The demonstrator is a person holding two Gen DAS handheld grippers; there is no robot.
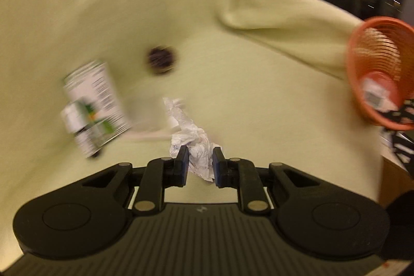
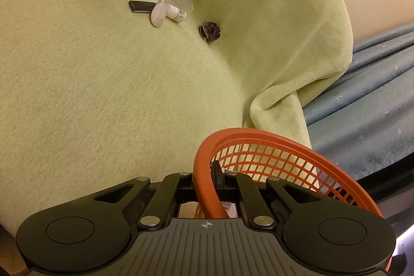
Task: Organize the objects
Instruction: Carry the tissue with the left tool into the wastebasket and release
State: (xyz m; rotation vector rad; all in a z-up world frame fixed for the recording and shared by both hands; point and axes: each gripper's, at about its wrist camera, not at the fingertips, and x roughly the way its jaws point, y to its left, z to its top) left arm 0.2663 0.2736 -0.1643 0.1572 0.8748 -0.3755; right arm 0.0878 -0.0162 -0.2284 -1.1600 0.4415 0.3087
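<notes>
Crumpled white paper (image 1: 198, 159) sits pinched between the flat black pads of our left hand-held gripper (image 1: 199, 164) — a wrinkled, irregular wad with faint ink marks, held just above the pale green fleece blanket (image 1: 245, 95) that covers the surface. The left view is smeared by motion, so the white-and-green carton (image 1: 93, 105) to the left shows only as a blurred rectangle, with a dark, round, ruffled scrunchie (image 1: 161, 60) lying apart from it on the soft nap.

Our right hand-held gripper (image 2: 207, 179) is clamped on the smooth, rounded rim of the orange plastic basket (image 2: 271, 154), one finger outside the rim and one inside; the basket's wall is an open lattice, and a small printed white item lies in its bottom, too small to make out. In the right view, far across the blanket, we see a loose cluster: the carton, a white plastic spoon (image 2: 158, 13), a small white dropper bottle (image 2: 177, 14) just beside the spoon's bowl, a slim black stick-shaped object (image 2: 141, 6) and a piece of clear plastic wrap (image 2: 182, 0). The scrunchie lies near them — gathered, glossy folds. A blue starred fabric (image 2: 362, 100) shows past the blanket's folded edge.
</notes>
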